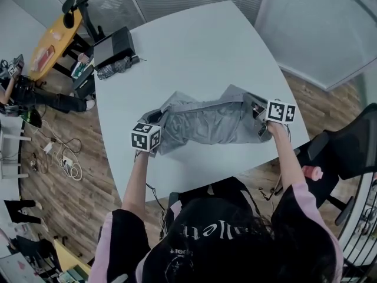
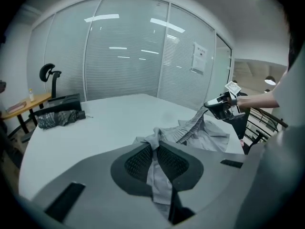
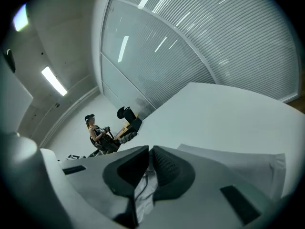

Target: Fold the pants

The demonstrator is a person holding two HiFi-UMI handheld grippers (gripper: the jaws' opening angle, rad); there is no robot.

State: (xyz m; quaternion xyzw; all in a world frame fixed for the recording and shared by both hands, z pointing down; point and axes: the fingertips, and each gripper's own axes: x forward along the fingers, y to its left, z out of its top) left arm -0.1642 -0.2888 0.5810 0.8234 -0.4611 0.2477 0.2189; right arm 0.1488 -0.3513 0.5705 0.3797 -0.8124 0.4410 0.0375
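Grey pants lie crumpled across the near part of the white table, stretched between my two grippers. My left gripper is at the pants' left end, shut on a bunch of the grey cloth; its fingers press on both sides of it. My right gripper is at the right end, shut on the cloth edge, which it holds slightly raised. In the left gripper view the right gripper lifts a ribbed waistband strip off the table.
A black box and a dark bundled cloth sit at the table's far left corner. A yellow table and a seated person are beyond it. A black office chair stands at the right. Glass walls with blinds lie behind.
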